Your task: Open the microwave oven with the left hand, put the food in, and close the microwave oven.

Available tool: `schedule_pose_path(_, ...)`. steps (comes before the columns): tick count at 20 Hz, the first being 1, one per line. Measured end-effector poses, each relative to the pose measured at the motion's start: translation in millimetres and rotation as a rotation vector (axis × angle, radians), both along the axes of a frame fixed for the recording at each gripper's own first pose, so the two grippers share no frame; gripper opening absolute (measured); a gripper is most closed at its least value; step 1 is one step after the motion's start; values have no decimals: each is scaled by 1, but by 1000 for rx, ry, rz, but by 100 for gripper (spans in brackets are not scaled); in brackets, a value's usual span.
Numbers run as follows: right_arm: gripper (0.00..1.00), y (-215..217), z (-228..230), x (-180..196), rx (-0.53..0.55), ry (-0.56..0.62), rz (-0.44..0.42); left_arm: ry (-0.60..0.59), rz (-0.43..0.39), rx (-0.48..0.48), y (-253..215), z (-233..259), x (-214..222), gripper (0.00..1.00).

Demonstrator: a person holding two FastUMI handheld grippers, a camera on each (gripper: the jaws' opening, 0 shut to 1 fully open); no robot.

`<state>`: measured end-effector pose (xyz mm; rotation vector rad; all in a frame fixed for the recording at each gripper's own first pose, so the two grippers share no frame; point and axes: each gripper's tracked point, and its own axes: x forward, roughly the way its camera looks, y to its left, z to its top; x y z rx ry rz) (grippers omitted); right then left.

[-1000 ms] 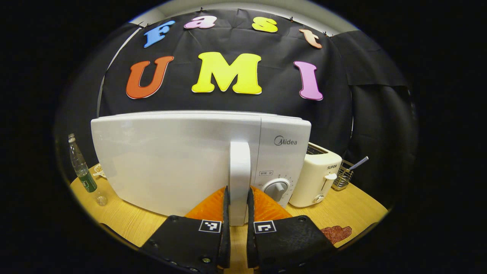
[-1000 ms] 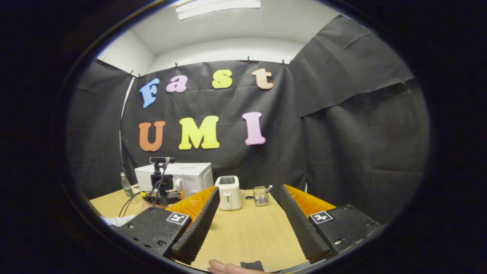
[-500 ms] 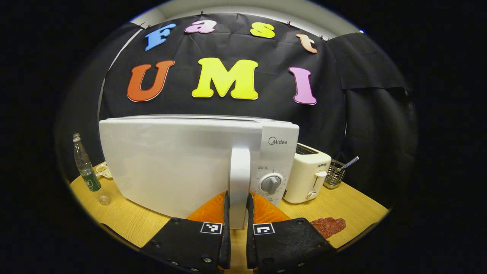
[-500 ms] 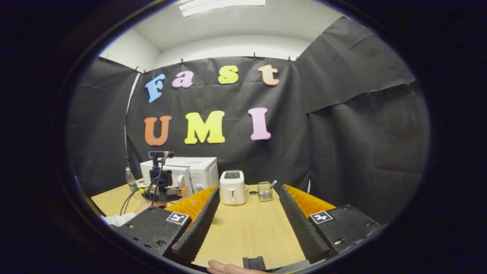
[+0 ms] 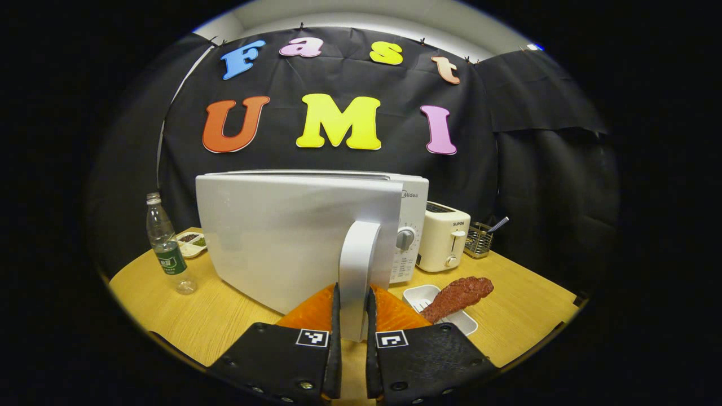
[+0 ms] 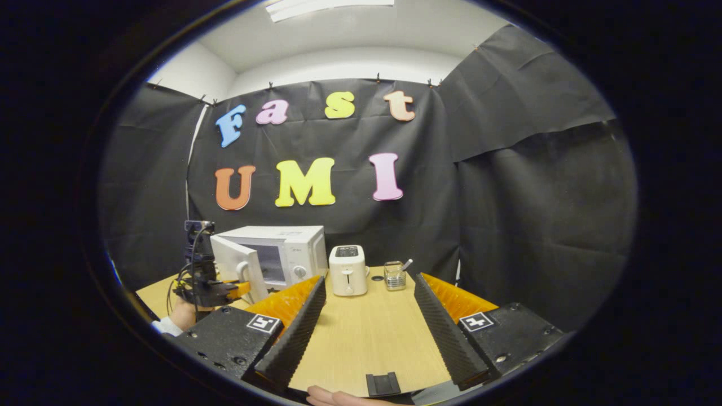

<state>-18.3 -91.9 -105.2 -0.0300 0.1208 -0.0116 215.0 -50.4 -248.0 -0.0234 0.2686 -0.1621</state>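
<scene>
A bottle (image 5: 164, 248) stands far off to the left of the left gripper (image 5: 350, 349), with a little dish (image 5: 190, 243) behind it. Right in front, the left gripper is squeezed tight on the door handle (image 5: 356, 265) of the microwave (image 5: 293, 237), one finger on each side. In the right gripper view the door (image 6: 231, 268) is swung partly out and the inside shows, so the opening part looks almost done. The food (image 5: 458, 293), a dark red piece, lies on a white tray (image 5: 420, 296) just to the right of the left gripper, not yet inside. Putting it in and shutting the door are still left. Farther right stand a toaster (image 5: 445, 242) and a wire basket (image 5: 478, 239), out of the way. The right gripper (image 6: 369, 332) is wide open, holds nothing, and hangs over the bare table (image 6: 366, 332).
</scene>
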Motion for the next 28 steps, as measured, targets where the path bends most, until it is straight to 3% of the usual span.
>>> schedule_pose_path(1, 100, 5, 0, -1, 3, -1, 9, 1, 4, 2, 8, 0, -10, 16)
schedule_pose_path(7, 100, 32, -6, 0, -2, 7, 46, 3, 53, 26, 68, 2, -61, 16)
schedule_pose_path(12, 100, 55, -17, 3, -15, 28, 85, 24, 140, 60, 138, -9, -117, 24)
schedule_pose_path(14, 100, 62, -23, 4, -21, 39, 97, 18, 178, 73, 168, -4, -146, 47)
schedule_pose_path(15, 100, 65, -26, 4, -25, 45, 102, 11, 200, 75, 180, -1, -158, 72)
schedule_pose_path(16, 100, 70, -29, 6, -26, 55, 108, -3, 231, 71, 193, 7, -169, 79)
schedule_pose_path(17, 90, 72, -34, 8, -26, 65, 112, -12, 248, 64, 200, 14, -179, 92)
schedule_pose_path(18, 100, 76, -37, 11, -23, 78, 118, -22, 262, 61, 205, 22, -184, 90)
schedule_pose_path(23, 100, 90, -45, 27, -28, 121, 152, -80, 286, 74, 209, 58, -195, 91)
schedule_pose_path(24, 90, 90, -46, 34, -34, 125, 153, -85, 279, 68, 205, 64, -195, 92)
schedule_pose_path(25, 100, 90, -48, 41, -39, 134, 153, -90, 273, 61, 201, 70, -194, 92)
schedule_pose_path(28, 100, 87, -60, 70, -47, 177, 154, -118, 260, 68, 192, 92, -188, 91)
